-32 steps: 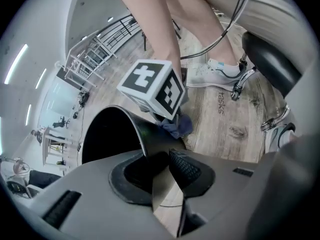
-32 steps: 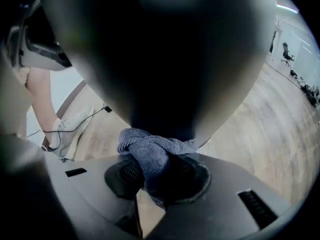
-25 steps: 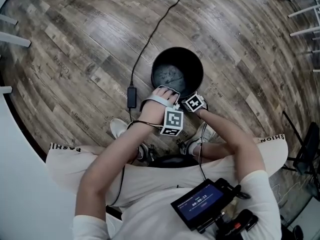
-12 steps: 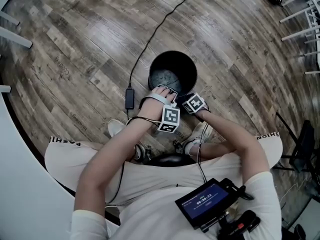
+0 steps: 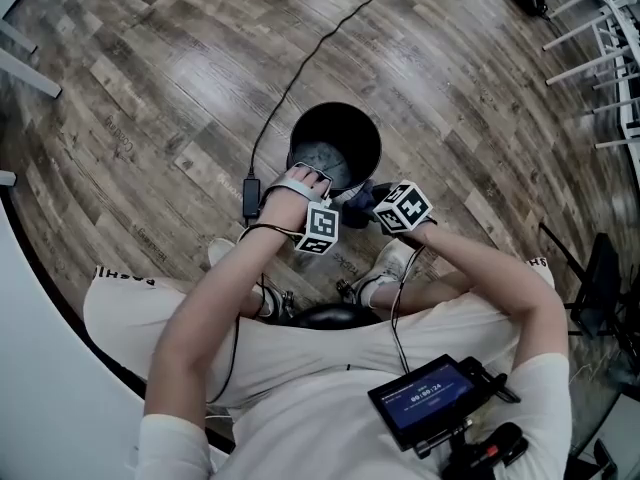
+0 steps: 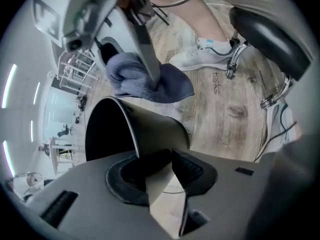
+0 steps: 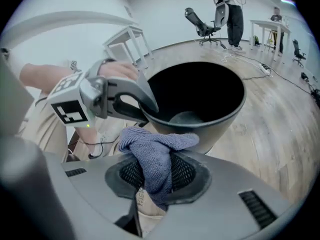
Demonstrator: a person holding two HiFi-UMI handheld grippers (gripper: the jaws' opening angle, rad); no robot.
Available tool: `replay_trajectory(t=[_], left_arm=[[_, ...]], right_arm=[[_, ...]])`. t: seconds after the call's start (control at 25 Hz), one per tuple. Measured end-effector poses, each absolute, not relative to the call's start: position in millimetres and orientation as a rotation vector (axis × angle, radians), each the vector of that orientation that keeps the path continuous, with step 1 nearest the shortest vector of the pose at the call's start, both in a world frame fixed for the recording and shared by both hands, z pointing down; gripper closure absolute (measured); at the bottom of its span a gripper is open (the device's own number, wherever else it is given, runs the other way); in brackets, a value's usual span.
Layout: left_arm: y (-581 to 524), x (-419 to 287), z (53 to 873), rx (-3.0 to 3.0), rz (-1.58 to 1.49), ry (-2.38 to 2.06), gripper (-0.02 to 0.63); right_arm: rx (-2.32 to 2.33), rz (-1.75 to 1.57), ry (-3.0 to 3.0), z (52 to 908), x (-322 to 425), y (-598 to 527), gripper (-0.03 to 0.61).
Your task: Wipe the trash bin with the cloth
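Two things can go wrong from here, and both start at the rim of the black round trash bin (image 5: 335,109).

Your left tongs (image 6: 162,170) straddle that rim on the side nearest you, one jaw inside the bin and one outside. The jaws are opening. The wall runs between them, but a gap shows beside it, so nothing pins the bin. If you press a wipe against it now, I judge the bin may skate over the wooden plank floor (image 5: 150,88) or tip away from you. It could also slide onto the black cable (image 5: 300,68) that lies just beside it on its left. Clamp the rim again, or wipe lightly.

Your right tongs (image 7: 155,176) are closed firmly on the blue-grey cloth (image 7: 156,151), but only on one bunched fold. Most of the cloth bulges past the pads towards the bin. Rubbing hard along the wall could drag that fold out of the pads, or let the bare jaw tips scrape the bin.

As for where things lie, the cloth hangs just outside the bin's near wall, a little below the rim and to the right of your left tongs. You cannot tell from these views whether it touches the wall yet.
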State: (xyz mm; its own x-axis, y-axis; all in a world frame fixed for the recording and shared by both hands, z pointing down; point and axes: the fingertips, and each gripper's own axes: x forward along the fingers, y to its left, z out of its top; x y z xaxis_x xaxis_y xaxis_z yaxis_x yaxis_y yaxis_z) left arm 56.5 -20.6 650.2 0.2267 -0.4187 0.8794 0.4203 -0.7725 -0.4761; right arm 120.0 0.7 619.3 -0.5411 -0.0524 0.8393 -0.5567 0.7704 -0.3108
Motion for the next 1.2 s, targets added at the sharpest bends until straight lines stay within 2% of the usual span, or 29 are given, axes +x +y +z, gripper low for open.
replay_trajectory(t=[0.16,0.4,1.2], left_arm=[[-17,57,652,-1.834,-1.635,-0.024,0.471],[-16,65,649,-1.844,-1.624,-0.021,0.476],[-12,90,646,-1.987,-1.552,-0.024,0.478]], right_arm=[[0.508,0.752,-2.041,602,118,-7,0.483],[0.518,0.773,-1.999,620,125,-21,0.483],[0.522,0.612,-1.840,812,141,-34,0.483]])
